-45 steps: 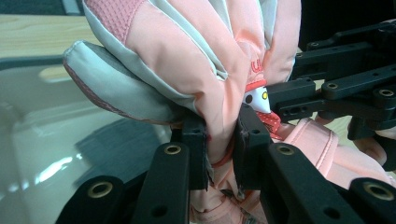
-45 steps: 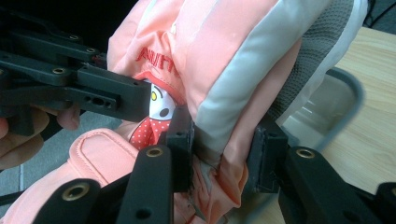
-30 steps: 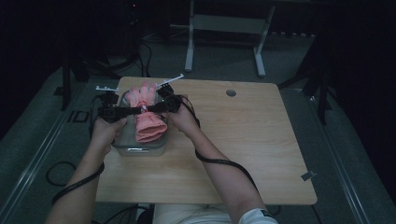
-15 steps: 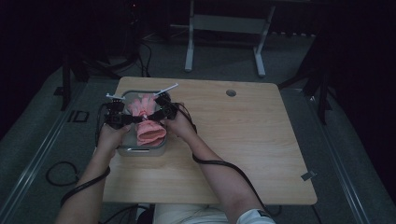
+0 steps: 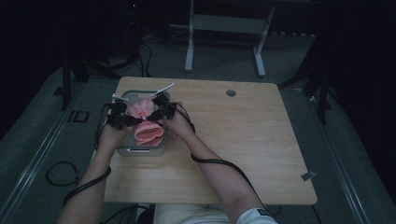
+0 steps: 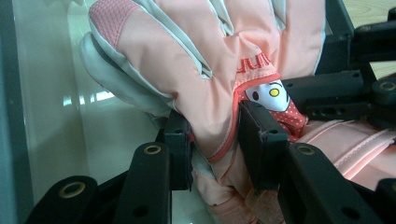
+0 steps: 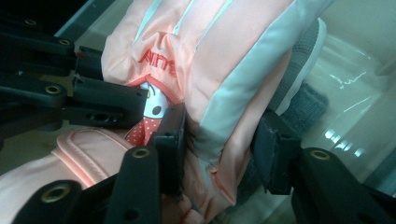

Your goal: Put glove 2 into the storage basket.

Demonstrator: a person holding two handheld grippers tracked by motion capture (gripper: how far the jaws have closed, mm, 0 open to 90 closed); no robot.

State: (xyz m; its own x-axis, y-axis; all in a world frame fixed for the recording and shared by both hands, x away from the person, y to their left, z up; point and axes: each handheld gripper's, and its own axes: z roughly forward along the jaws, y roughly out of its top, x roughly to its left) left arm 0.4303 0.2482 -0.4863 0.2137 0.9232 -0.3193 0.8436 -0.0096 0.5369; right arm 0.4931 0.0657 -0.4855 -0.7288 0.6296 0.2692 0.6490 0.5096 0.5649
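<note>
From high up the room is dark, so the small parts are hard to make out, and the person's forearms are cut off at the bottom edge. Nearest, the left gripper (image 6: 215,140) has its two black jaws pressed onto a fold of the pink glove (image 6: 205,60), pinching it tight. A little cartoon face on the glove is partly hidden behind one jaw. The right gripper (image 7: 219,154) pinches another fold of the same glove, where a pale grey stripe runs. Red letters on the glove are crumpled and cannot be read. The glove hangs between both grippers over a clear tray (image 5: 140,150), and its cuff seems to dip into the tray. The tray sits at the left side of the wooden table (image 5: 243,140). Farther off, a metal stand (image 5: 224,28) is on the floor.
</note>
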